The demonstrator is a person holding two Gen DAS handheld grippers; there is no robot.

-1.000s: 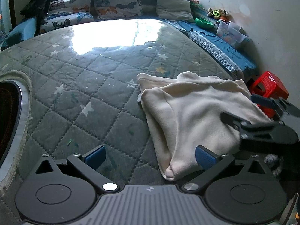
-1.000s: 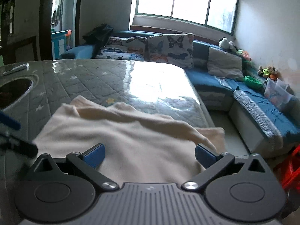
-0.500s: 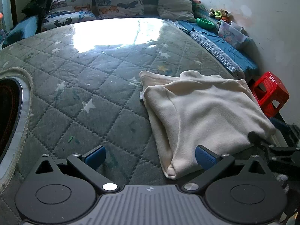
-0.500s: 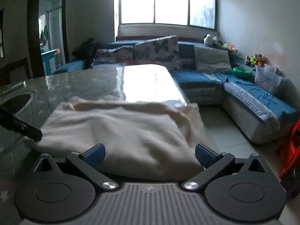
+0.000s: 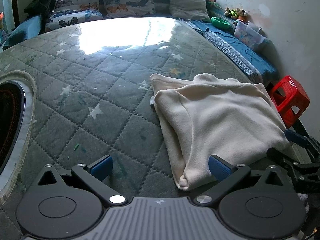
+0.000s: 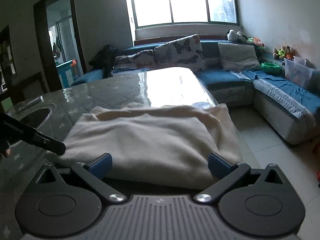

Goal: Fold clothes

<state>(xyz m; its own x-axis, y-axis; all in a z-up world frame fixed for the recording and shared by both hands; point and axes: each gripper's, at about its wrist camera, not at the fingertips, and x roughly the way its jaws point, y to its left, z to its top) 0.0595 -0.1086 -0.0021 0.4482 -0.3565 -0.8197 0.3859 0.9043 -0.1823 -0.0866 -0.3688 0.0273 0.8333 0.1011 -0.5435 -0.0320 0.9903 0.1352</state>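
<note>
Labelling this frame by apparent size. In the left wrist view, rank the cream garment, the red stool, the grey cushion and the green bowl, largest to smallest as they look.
1. cream garment, by far the largest
2. red stool and grey cushion: look alike in size; the cushion lies farther back, so unranked
3. green bowl, smallest

Bright window (image 6: 184, 0) above a blue corner sofa (image 6: 230, 78), pale walls.

Daylight from the window (image 6: 184, 1) at 12 o'clock on my right wrist feed, blown out. Hard glare patch on the quilted table cover (image 5: 120, 34) at 12 on the left feed too. Room sides dim. Heavy fisheye bending and dark vignette at all corners. Slight softness on the cream garment (image 6: 144, 132).
</note>
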